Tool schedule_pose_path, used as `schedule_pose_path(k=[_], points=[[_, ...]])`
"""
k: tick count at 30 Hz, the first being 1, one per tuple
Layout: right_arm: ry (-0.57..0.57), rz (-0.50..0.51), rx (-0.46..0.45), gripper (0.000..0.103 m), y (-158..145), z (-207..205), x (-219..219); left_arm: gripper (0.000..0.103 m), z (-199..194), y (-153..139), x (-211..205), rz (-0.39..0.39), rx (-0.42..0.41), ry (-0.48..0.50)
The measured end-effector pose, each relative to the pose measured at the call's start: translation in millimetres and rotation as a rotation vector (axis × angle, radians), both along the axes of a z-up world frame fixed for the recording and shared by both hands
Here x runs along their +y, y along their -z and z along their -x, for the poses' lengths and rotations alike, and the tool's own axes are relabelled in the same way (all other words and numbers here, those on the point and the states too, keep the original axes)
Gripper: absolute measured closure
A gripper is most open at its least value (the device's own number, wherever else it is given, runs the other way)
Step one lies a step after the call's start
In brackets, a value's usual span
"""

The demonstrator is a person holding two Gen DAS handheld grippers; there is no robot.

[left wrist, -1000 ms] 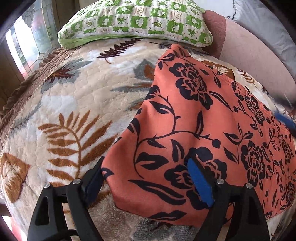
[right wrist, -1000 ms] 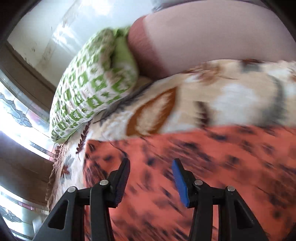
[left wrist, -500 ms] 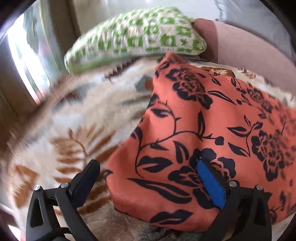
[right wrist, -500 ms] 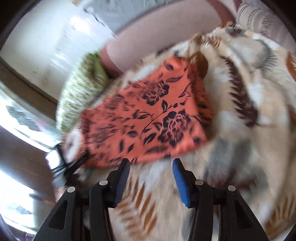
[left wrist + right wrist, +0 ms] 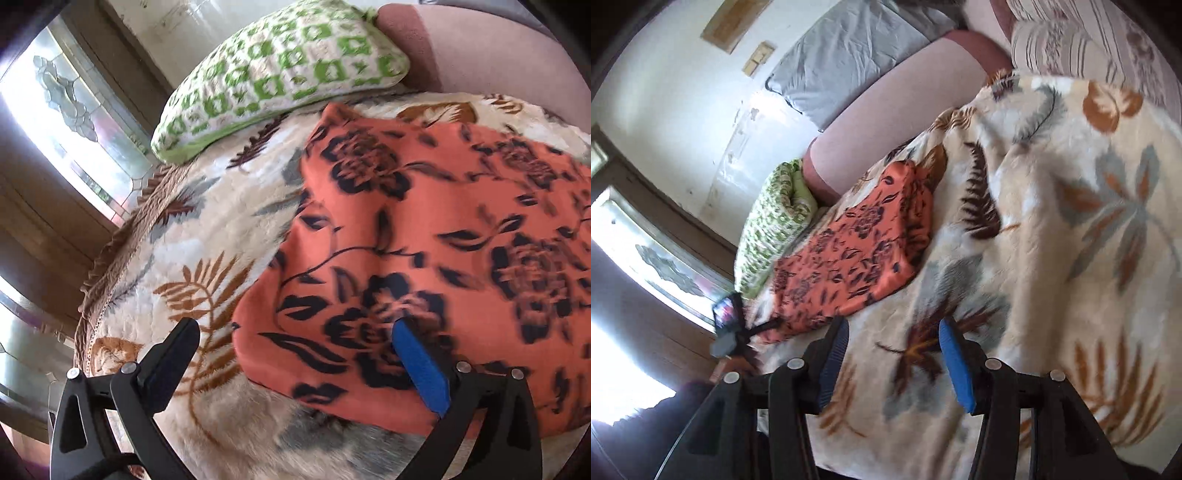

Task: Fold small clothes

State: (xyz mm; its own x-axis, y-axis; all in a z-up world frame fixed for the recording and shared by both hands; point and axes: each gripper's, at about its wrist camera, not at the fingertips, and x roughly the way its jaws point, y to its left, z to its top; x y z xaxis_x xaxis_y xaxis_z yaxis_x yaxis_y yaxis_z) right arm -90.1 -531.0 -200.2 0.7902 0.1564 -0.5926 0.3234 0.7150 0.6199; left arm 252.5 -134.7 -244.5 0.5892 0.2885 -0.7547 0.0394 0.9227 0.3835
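An orange garment with black flowers [image 5: 424, 236] lies folded flat on a cream leaf-print blanket [image 5: 221, 229]. My left gripper [image 5: 295, 354] is open over the garment's near left corner, holding nothing; its blue pad [image 5: 421, 365] shows against the cloth. In the right wrist view the garment [image 5: 857, 251] lies further off to the left. My right gripper [image 5: 892, 347] is open and empty above the bare blanket [image 5: 1052, 240], well clear of the garment. The left gripper's camera body [image 5: 726, 325] shows at the garment's far end.
A green and white checked pillow [image 5: 280, 74] lies at the head of the bed, next to a pink headboard [image 5: 487, 51]. A window [image 5: 70, 110] is on the left. A grey cushion [image 5: 849, 55] leans on the wall. A striped pillow [image 5: 1089, 40] is at the right.
My right gripper has pulled back from over the garment to above the bare blanket. My left gripper has drawn back and tilted a little. The garment stays flat.
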Motion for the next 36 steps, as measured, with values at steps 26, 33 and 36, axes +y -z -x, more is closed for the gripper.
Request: schedule_pose_path(k=[26,33,36], points=[[-0.064,0.026,0.060,0.048,10.1,-62.6,49.0,0.000,1.1,-17.4,15.9,0.253,-0.102,0.104],[-0.061,0.086,0.025,0.048,-2.1,-155.1,50.1,0.000,-4.1,-38.1,34.4,0.320,-0.192,0.079],[-0.063,0.136,0.014,0.048,-6.0,-197.4,58.7,0.000,-9.0,-21.8,31.7,0.343,-0.108,0.080]])
